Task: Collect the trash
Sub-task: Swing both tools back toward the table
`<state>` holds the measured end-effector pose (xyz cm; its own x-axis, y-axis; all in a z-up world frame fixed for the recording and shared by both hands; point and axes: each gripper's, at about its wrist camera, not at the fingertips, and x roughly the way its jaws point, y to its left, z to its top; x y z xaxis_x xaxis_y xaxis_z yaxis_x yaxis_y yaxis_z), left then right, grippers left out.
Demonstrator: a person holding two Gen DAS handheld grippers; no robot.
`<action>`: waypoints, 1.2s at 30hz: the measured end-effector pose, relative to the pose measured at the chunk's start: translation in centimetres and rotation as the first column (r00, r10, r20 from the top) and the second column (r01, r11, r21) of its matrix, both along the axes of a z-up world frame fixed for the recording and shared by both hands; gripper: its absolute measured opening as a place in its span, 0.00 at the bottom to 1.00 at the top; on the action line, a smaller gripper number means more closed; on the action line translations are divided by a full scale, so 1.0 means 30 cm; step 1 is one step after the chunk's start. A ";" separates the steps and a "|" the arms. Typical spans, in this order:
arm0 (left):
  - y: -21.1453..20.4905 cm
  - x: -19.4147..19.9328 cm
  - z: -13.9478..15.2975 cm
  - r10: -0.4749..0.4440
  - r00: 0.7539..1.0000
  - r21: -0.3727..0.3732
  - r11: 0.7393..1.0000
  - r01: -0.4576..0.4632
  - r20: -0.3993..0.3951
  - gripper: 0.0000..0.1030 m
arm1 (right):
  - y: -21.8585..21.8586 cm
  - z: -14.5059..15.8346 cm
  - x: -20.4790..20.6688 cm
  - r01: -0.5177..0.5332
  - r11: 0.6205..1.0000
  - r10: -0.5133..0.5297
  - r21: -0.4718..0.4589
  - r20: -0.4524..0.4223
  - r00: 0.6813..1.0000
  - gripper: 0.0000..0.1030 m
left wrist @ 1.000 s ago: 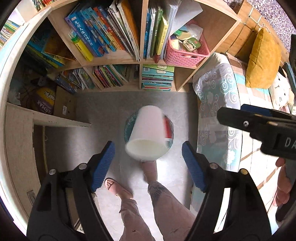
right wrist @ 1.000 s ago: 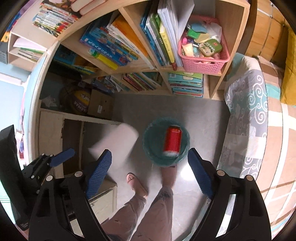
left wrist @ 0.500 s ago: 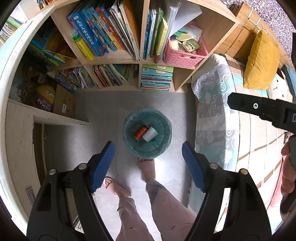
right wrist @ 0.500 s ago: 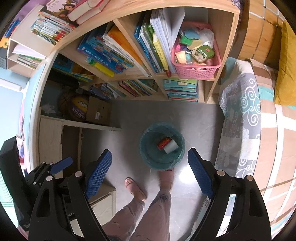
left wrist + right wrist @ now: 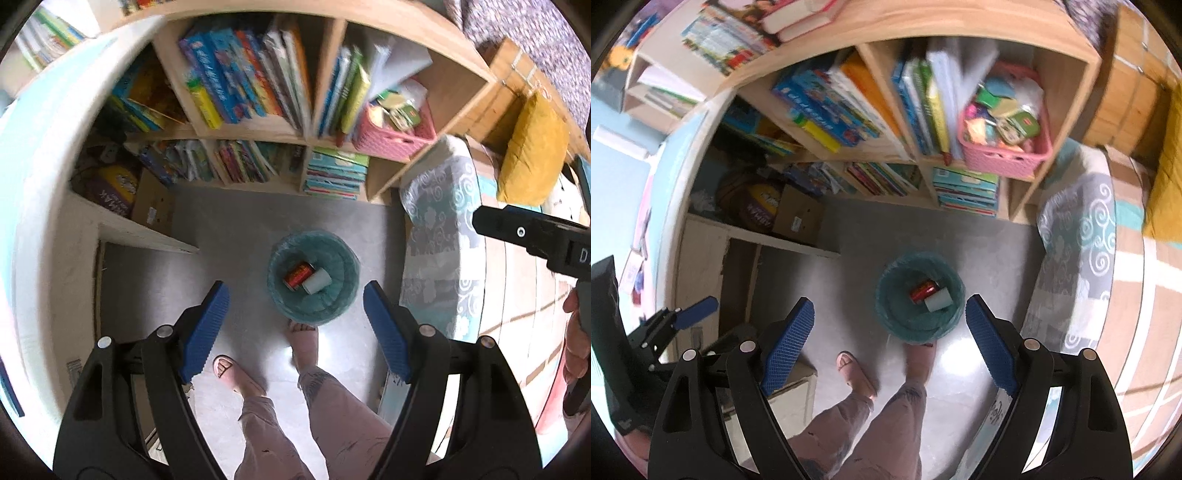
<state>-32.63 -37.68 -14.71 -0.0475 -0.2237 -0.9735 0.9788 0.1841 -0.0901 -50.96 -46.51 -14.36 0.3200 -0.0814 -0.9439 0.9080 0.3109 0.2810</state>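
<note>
Both grippers are hanging high above the floor and looking down at a teal waste bin (image 5: 314,275). The left gripper (image 5: 295,321) is standing with its blue pads (image 5: 205,325) spread wide and nothing between them; the right gripper (image 5: 888,339) is likewise gaping wide and holding nothing.

Inside the bin, a red can (image 5: 297,275) is lying on its side with a white cup (image 5: 316,283) touching it, also tipped over (the cup's mouth is turned away, so whether anything is in it cannot be told). The bin's lower rim is hiding the toes of one pink slipper (image 5: 304,343); the person's other foot (image 5: 236,374) is showing in full, and the trousered legs (image 5: 325,417) are running out of the bottom edge.

Behind the bin a wooden bookshelf (image 5: 255,131) is appearing smeared, so the book titles are unreadable. A pink basket (image 5: 1004,155) on one shelf is holding small colourful items too blurred to name. A cardboard box (image 5: 798,218) is sitting on the floor in the dark nook at the left, next to a ball that is only partly visible. To the right, a patterned bedspread (image 5: 439,236) is draping down the side of a bed, and a mustard cushion (image 5: 532,162) is leaning near the frame's edge. In the left wrist view the right tool's black body is intruding from the right border, cut off.
</note>
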 end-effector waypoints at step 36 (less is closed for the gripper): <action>0.912 1.090 0.243 0.717 0.665 -0.111 0.693 -0.712 0.209 0.90 | 0.429 0.292 1.553 -0.872 0.442 0.890 -0.209 -0.021 0.456 0.87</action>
<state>0.07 -10.33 -7.43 0.3462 -0.1165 -0.9309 0.5398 0.8363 0.0961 -4.37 -33.64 -5.59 0.3841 0.1418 -0.9123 0.0929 0.9772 0.1910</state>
